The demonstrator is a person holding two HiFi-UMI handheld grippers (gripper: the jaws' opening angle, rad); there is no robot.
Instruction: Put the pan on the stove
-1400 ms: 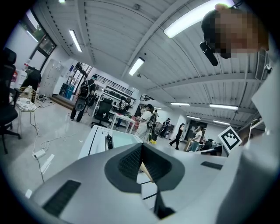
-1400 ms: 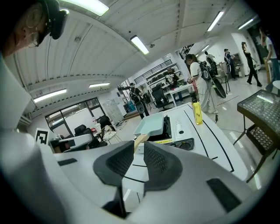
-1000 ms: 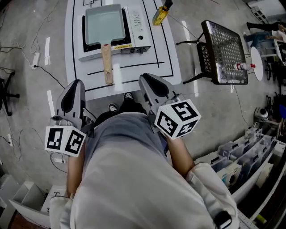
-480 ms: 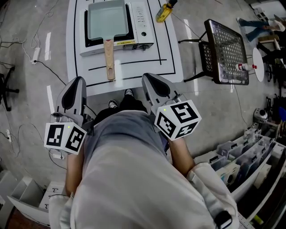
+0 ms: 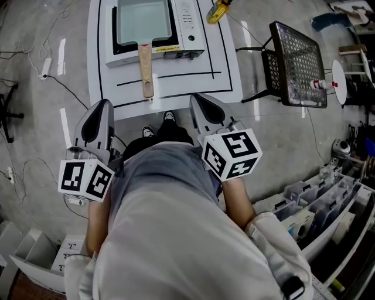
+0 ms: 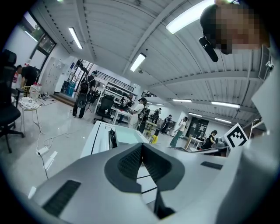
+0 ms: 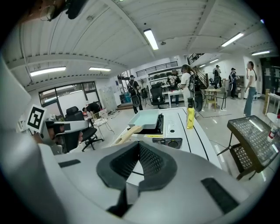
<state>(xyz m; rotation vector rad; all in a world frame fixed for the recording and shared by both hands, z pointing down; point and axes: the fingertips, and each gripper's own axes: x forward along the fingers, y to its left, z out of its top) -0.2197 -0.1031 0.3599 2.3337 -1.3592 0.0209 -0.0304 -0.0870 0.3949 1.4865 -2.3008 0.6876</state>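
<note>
both grippers were closed on nothing: the right gripper [image 7: 139, 148] had its pads pressed together with only air beyond them, and the left gripper [image 6: 142, 148] looked the same. both were held close to the person's body [image 5: 170, 222], well short of the counter [image 5: 176, 82]. the pan [image 5: 143, 22] already sat on the stove [image 5: 188, 23], so the job looked done and the main risk was disturbing it. its wooden handle [image 5: 145, 70] stuck out past the stove's front over the counter, toward the grippers; a careless swing forward could catch it and turn or drag the pan off the stove. a yellow bottle [image 5: 218, 10] near the stove's far corner could be tipped by a wide reach. a cable [image 5: 69, 95] trailed on the floor [image 5: 35, 146] near the person, a likely trip
</note>
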